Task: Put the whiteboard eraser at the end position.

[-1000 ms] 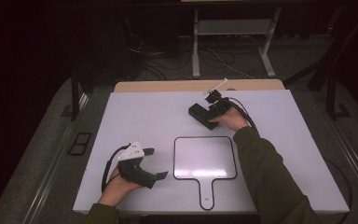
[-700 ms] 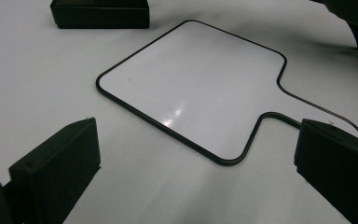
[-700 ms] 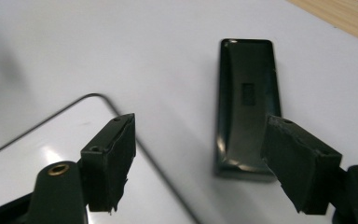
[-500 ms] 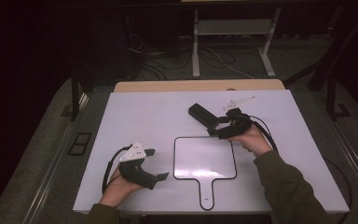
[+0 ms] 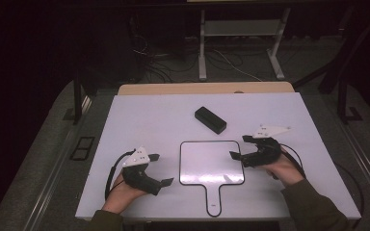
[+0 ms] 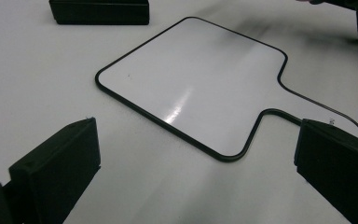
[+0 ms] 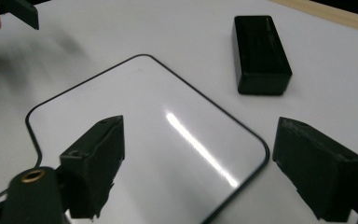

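Observation:
A black rectangular block (image 5: 210, 120) lies on the white table (image 5: 139, 115), behind a small whiteboard with a handle (image 5: 212, 163). My left gripper (image 5: 160, 169) rests at the board's left, open and empty; in its own view the jaws (image 6: 198, 128) frame the board (image 6: 200, 79), with the block (image 6: 99, 11) beyond. My right gripper (image 5: 241, 147) hovers at the board's right edge, apart from the block. Its jaws have just been opening and nothing is between them. The right gripper view (image 7: 199, 125) looks over the board (image 7: 140, 107) toward the block (image 7: 260, 53).
A wooden strip (image 5: 202, 88) runs along the table's far edge. Behind it, a metal stand (image 5: 241, 43) and cables lie on the dark floor. The cable of each gripper trails on the table near the person's hands.
The right gripper left the black block at the back of the table and came toward the person, to the whiteboard's right edge, with its jaws wider. The block stayed. The left gripper kept still.

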### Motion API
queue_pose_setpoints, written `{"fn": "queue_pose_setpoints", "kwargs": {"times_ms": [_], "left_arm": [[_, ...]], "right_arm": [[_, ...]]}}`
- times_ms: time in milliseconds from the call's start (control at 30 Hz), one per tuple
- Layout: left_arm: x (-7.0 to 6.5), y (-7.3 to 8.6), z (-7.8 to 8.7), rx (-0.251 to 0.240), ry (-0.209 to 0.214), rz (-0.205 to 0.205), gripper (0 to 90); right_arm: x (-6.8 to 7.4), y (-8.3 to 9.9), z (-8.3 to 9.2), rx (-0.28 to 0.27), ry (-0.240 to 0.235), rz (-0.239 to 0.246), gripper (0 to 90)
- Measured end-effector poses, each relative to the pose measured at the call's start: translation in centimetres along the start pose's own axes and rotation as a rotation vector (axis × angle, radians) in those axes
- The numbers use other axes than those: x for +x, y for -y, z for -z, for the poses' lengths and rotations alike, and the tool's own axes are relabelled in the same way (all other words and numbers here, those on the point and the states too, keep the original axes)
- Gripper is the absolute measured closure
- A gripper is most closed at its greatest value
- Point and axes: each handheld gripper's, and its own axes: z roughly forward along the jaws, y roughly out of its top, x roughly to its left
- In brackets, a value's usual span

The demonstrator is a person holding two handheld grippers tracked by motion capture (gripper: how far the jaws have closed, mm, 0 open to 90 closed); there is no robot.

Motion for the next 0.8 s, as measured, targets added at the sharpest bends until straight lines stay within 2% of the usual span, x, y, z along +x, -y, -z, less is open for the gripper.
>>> {"fn": "queue_pose_setpoints", "kwargs": {"times_ms": [167, 533, 667, 800], "left_arm": [[0.0, 0.0, 0.1, 0.003, -0.008, -0.001, 0.0], [-0.1, 0.2, 0.0, 0.009, -0.022, -0.009, 0.0], [-0.1, 0.3, 0.0, 0.010, -0.021, -0.008, 0.0], [-0.1, 0.3, 0.0, 0.016, -0.026, -0.007, 0.0]], "right_arm": [[0.0, 2.8, 1.8, -0.029, 0.003, -0.038, 15.0], [-0.2, 7.1, 4.6, 0.003, 0.027, -0.059, 14.9], [-0.5, 8.0, 5.2, 0.022, 0.044, -0.062, 14.9], [-0.5, 8.0, 5.5, 0.011, 0.050, -0.065, 14.9]]}}
